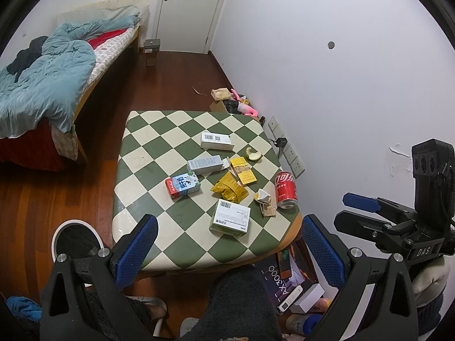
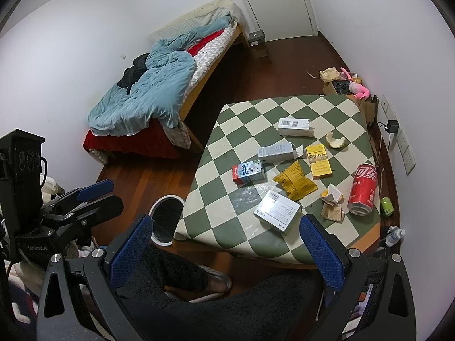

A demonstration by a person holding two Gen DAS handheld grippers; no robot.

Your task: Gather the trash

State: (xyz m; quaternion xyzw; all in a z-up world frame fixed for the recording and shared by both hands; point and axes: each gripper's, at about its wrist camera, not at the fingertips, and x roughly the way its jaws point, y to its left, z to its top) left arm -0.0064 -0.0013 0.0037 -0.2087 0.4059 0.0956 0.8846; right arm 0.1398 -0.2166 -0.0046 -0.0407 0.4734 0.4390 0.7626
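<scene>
Bedroom, seen from both wrist cameras: checkered green-and-cream table point(image 1: 148, 153) at frame centre, strewn with trash. At centre of the left wrist view, a crumpled yellow snack bag point(image 1: 229, 191), just beside a yellow flat box point(image 1: 242, 170) above it and a white labelled box point(image 1: 230, 217) below. Left of centre, a blue-and-red milk carton point(image 1: 183, 185) lying flat, with a grey open-ended carton point(image 1: 205, 164) above it and a white barcode box point(image 1: 216, 141) higher still. Right of centre, a red cola can point(image 1: 285, 189) tipped on its side near the table's right edge, crumpled paper wrappers point(image 1: 265, 202) just left of it, and a curved piece of peel point(image 1: 254, 154) toward the upper right. Lower left, on the wooden floor beside the table, a white-rimmed waste bin point(image 1: 76, 240), dark inside. Left gripper point(image 1: 229, 251) at the bottom of its own frame, blue-padded jaws spread wide and holding nothing, short of the table's near edge. Right gripper point(image 2: 224, 251) likewise spread wide and empty in its own view, above a dark-trousered knee; seen again at right of the left wrist view. Upper left, an unmade bed point(image 1: 57, 85) with a blue quilt; closed door point(image 1: 193, 8) at top.
</scene>
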